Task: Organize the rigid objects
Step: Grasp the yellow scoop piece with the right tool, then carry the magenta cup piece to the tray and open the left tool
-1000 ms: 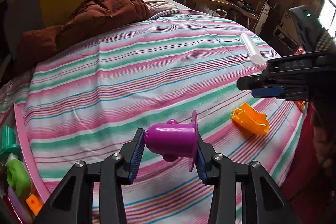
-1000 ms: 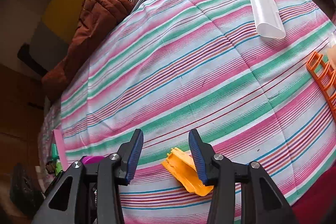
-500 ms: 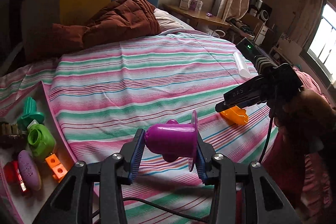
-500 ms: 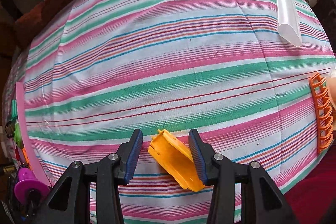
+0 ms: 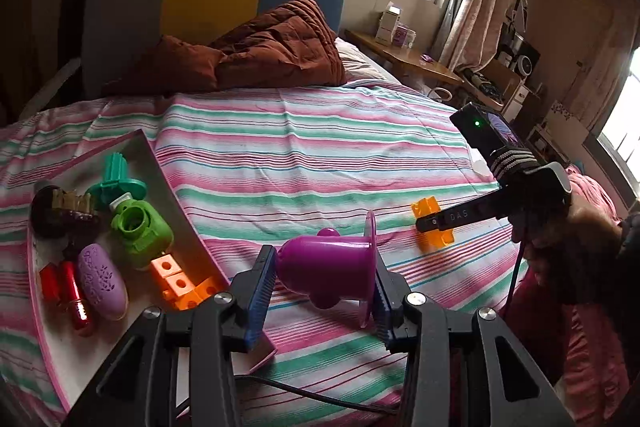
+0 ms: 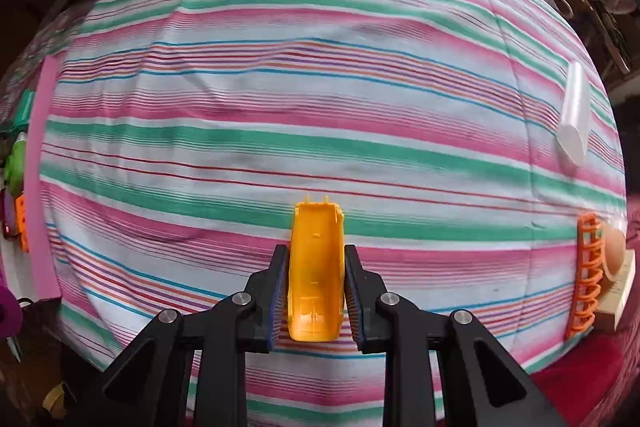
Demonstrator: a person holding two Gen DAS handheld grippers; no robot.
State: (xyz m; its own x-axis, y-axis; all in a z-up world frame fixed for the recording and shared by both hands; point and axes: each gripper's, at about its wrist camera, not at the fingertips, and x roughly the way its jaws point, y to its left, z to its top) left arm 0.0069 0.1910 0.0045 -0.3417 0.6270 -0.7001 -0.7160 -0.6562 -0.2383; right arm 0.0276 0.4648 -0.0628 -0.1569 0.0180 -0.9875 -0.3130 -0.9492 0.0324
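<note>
Your right gripper [image 6: 316, 287] has just pinched the yellow piece [image 6: 316, 267], so carry it toward the tray [image 5: 168, 187] at nine o'clock.

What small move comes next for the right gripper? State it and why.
Probably lift straight up: the right gripper has just closed on the yellow-orange plastic toy scoop, which lies on the striped bedsheet; the toy tray is off to the side.

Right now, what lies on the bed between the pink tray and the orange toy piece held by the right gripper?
In the right wrist view, only bare striped bedsheet lies between the pink tray and the orange toy piece.
</note>
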